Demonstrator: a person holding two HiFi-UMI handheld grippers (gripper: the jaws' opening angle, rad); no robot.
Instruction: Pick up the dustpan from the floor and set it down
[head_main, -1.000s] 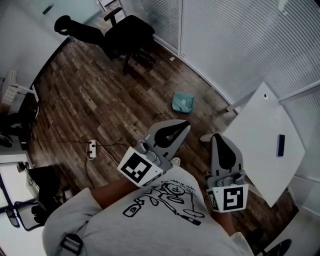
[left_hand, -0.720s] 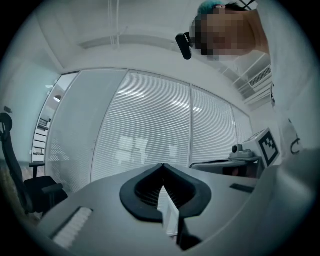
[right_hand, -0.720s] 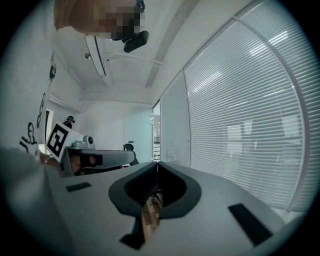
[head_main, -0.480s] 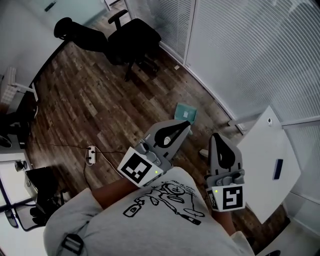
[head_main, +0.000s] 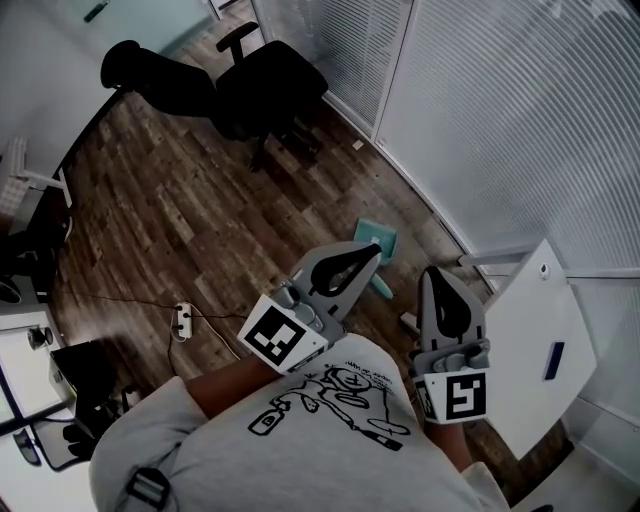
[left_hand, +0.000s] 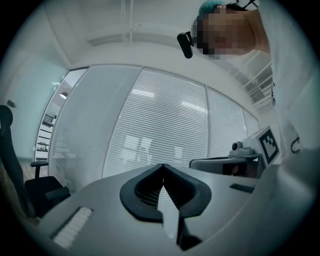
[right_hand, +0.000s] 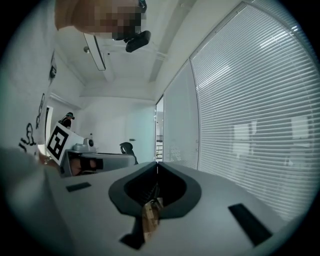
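A teal dustpan (head_main: 377, 238) lies on the dark wood floor near the blind-covered glass wall, its handle pointing toward me. In the head view the tip of my left gripper (head_main: 376, 247) overlaps the pan's near edge, held well above the floor. My right gripper (head_main: 432, 270) is to the right of the pan. Both are held level in front of my chest. In the left gripper view the jaws (left_hand: 162, 165) meet at the tip with nothing between them. In the right gripper view the jaws (right_hand: 157, 163) are also closed and empty. Neither gripper view shows the dustpan.
Two black office chairs (head_main: 265, 80) stand at the far end of the floor. A white table (head_main: 535, 340) with a small dark object (head_main: 555, 360) on it is at my right. A power strip (head_main: 181, 320) with a cable lies on the floor to the left.
I have walked toward the glass wall. The dustpan has slid down the head view until it meets the left gripper's tip. Both grippers stay shut, held the same way.
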